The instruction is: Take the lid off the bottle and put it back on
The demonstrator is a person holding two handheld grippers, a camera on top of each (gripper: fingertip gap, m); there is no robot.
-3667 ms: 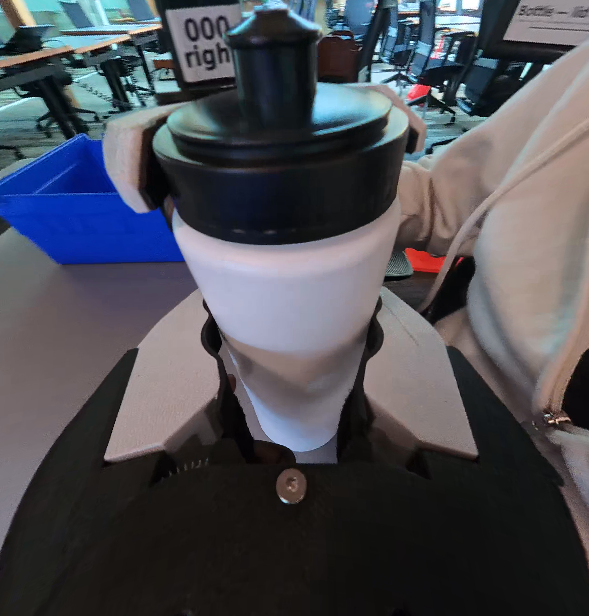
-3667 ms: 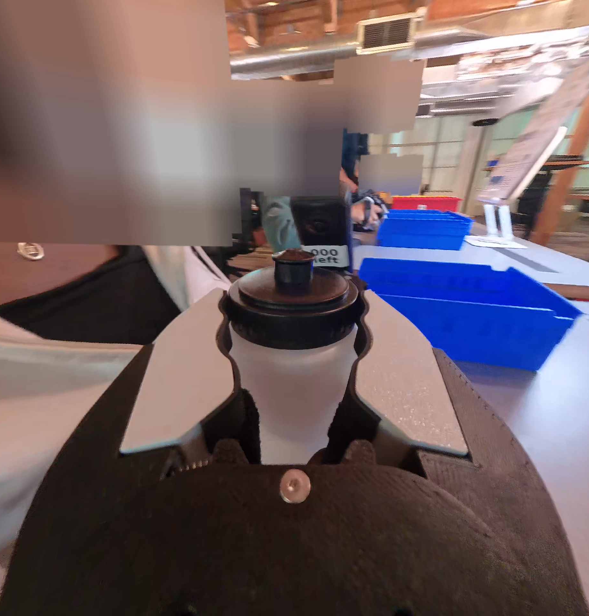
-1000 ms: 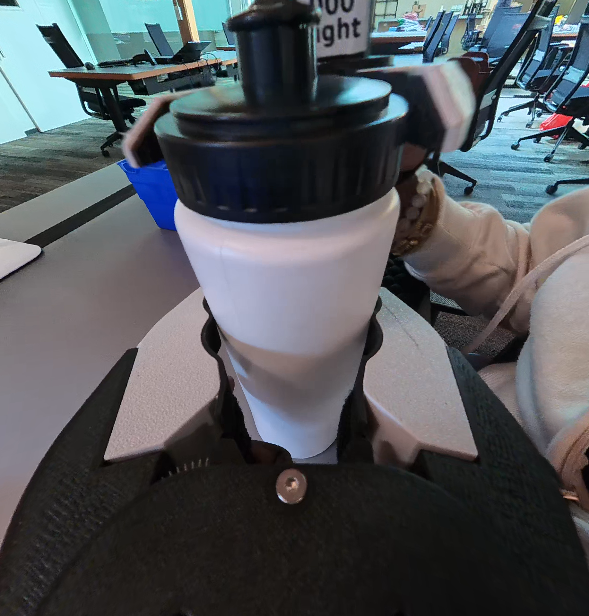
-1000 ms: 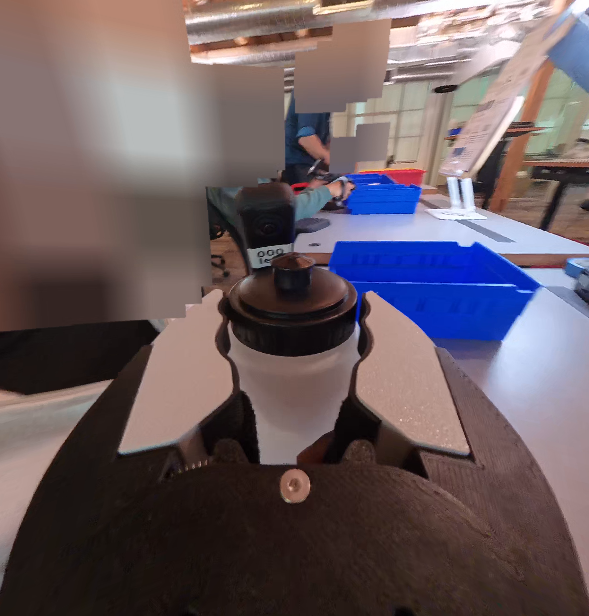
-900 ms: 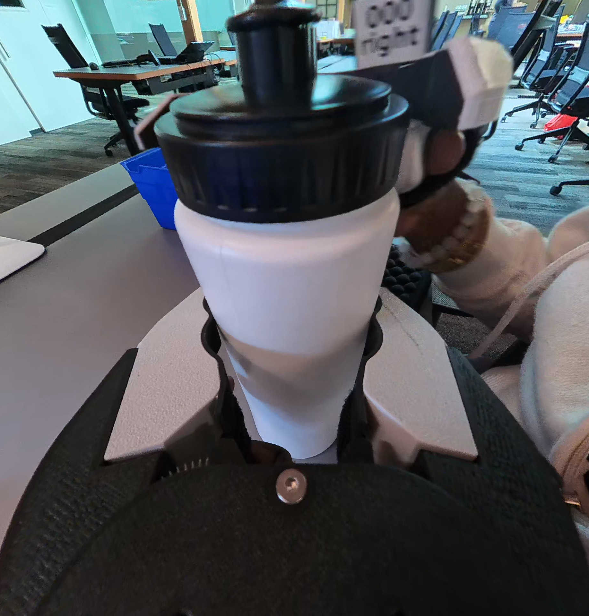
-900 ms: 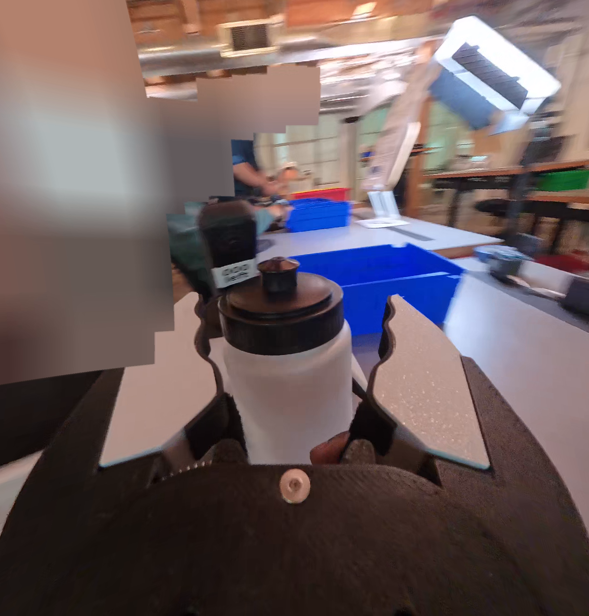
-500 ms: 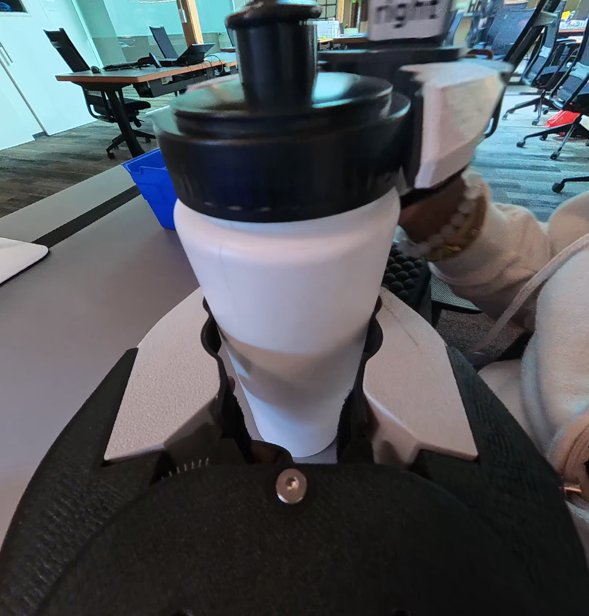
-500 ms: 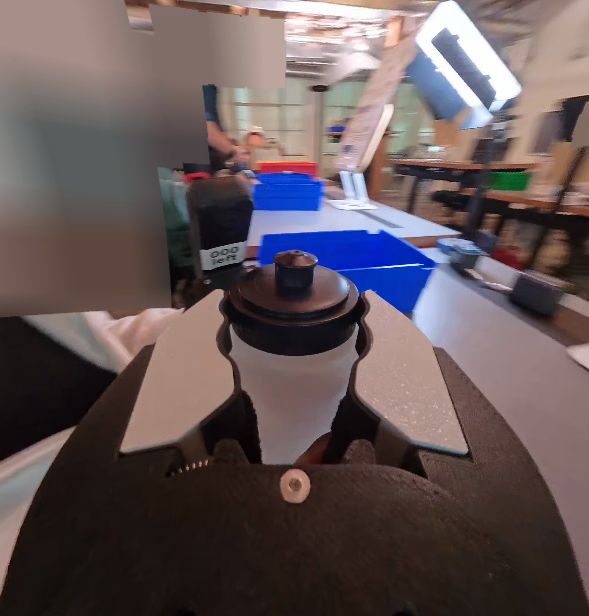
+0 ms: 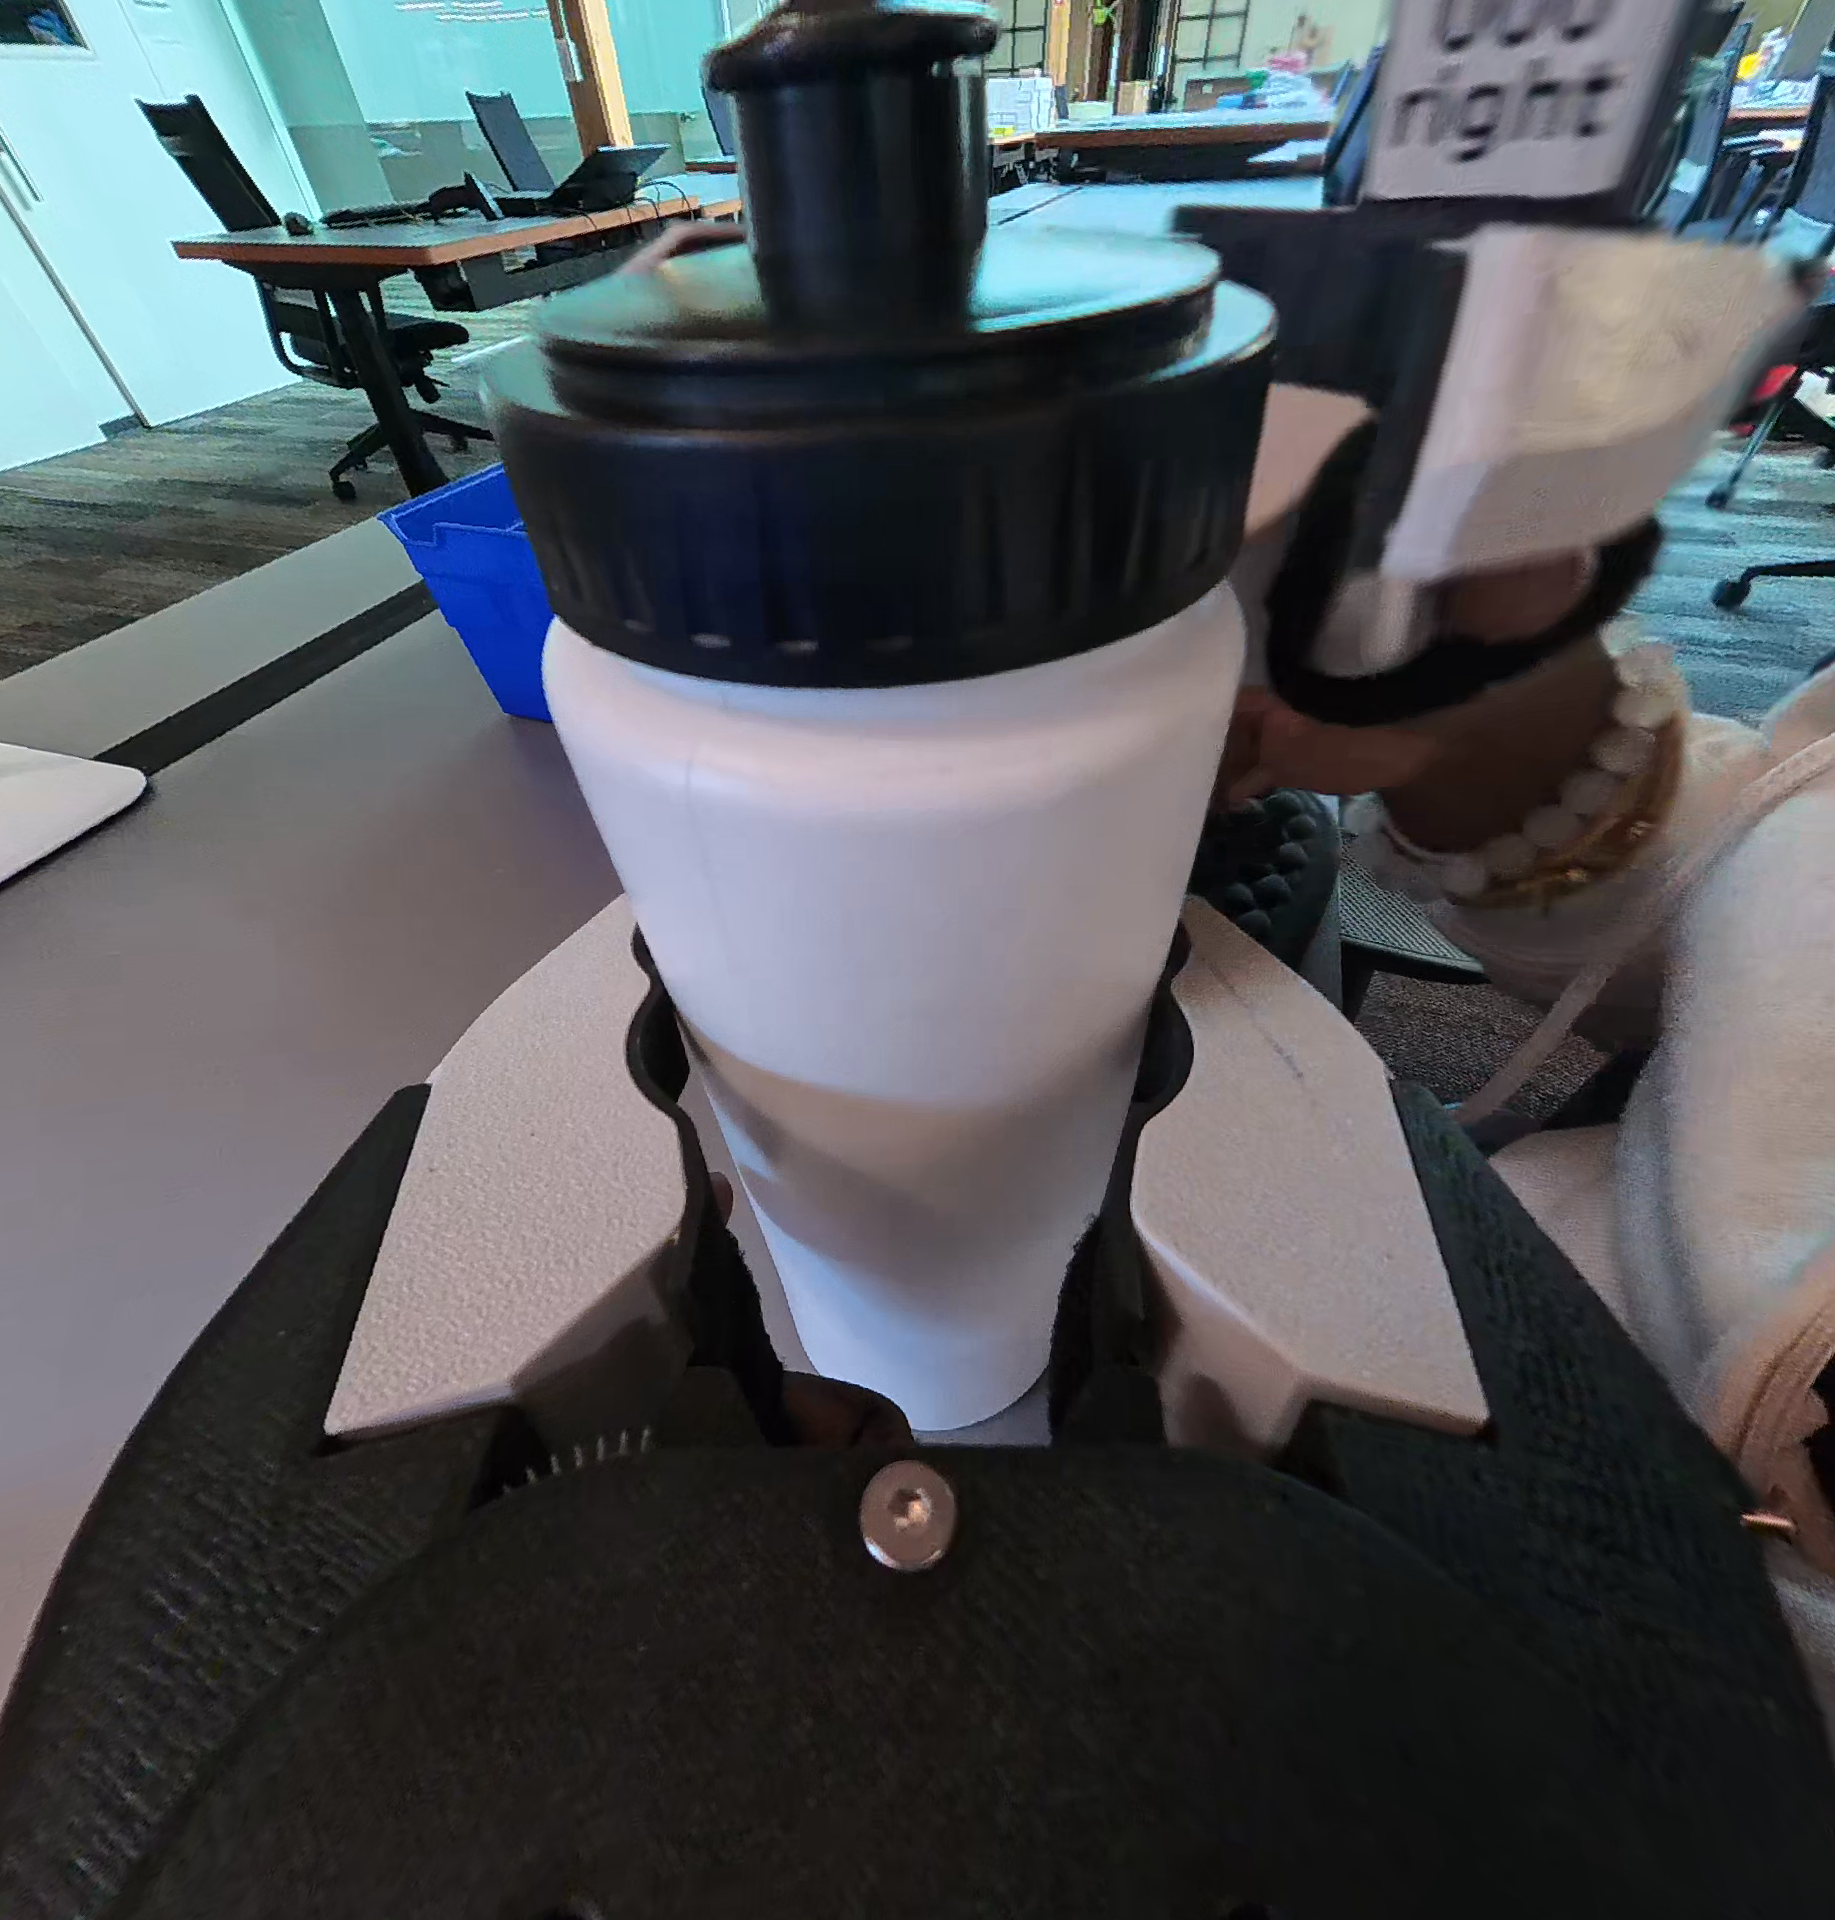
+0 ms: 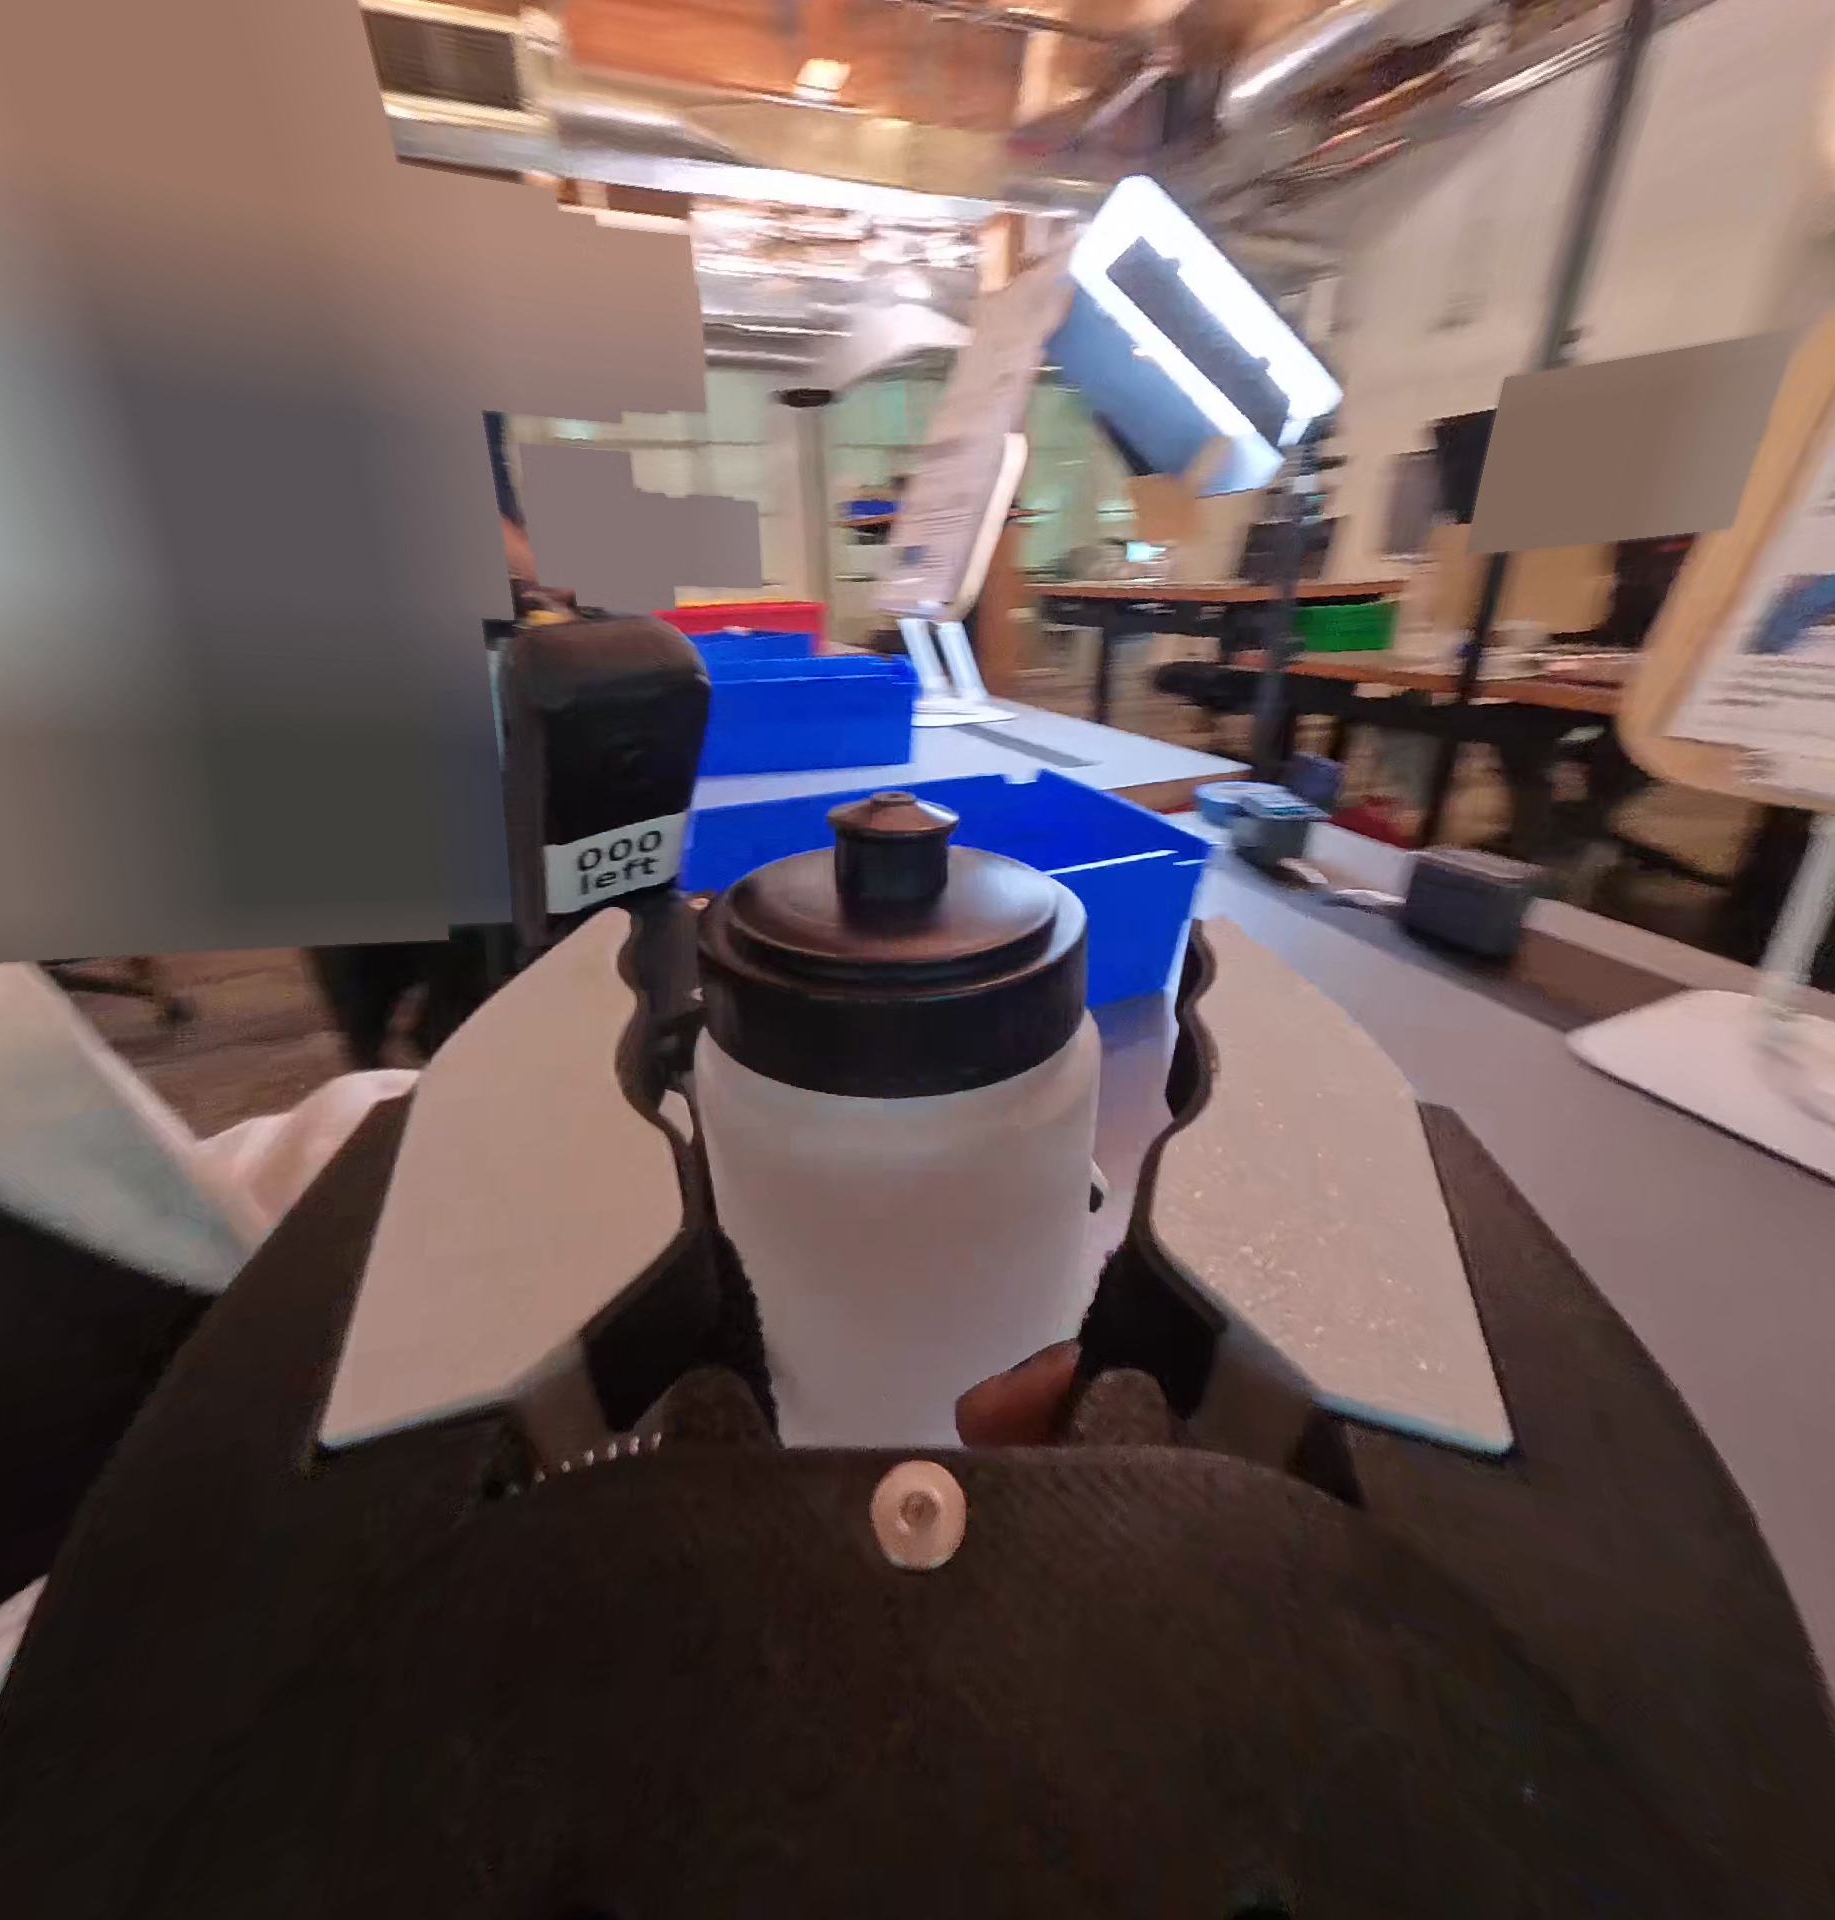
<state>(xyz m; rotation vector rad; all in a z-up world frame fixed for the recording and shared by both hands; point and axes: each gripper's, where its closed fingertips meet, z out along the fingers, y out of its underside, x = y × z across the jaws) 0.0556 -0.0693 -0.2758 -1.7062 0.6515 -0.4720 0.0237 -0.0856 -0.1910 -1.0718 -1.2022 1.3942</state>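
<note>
A white label (image 10: 616, 871) with dark print sits on the black camera body of the left gripper (image 9: 908, 997), just left of the bottle (image 9: 913, 883) in the right wrist view. A like label (image 9: 1505, 94), blurred, sits on the right gripper (image 10: 913, 966), up and to the right of the bottle in the left wrist view. A printed sign (image 10: 1786, 623) on a stand is well to the right of the bottle, too blurred to make out.

The left gripper is clamped on the bottle. Its two grey fingers (image 9: 539, 1195) press the lower part of the white body from both sides, and the bottle points away from the camera.

The black ribbed lid (image 9: 882, 488) sits on the bottle, with its spout (image 9: 861, 156) on top.

The right gripper stands spread around the lid without gripping it. In its own view the left finger (image 10: 518, 1164) lies close by the lid's edge, while the right finger (image 10: 1297, 1195) is clear of the lid with a gap between. From the left wrist view, one of its fingers (image 9: 1578, 395) shows just right of the lid, apart from it. A beaded bracelet (image 9: 1578, 821) is on the wrist below that finger.

A blue bin (image 9: 477, 592) is behind the bottle on the grey table (image 9: 217, 987).
</note>
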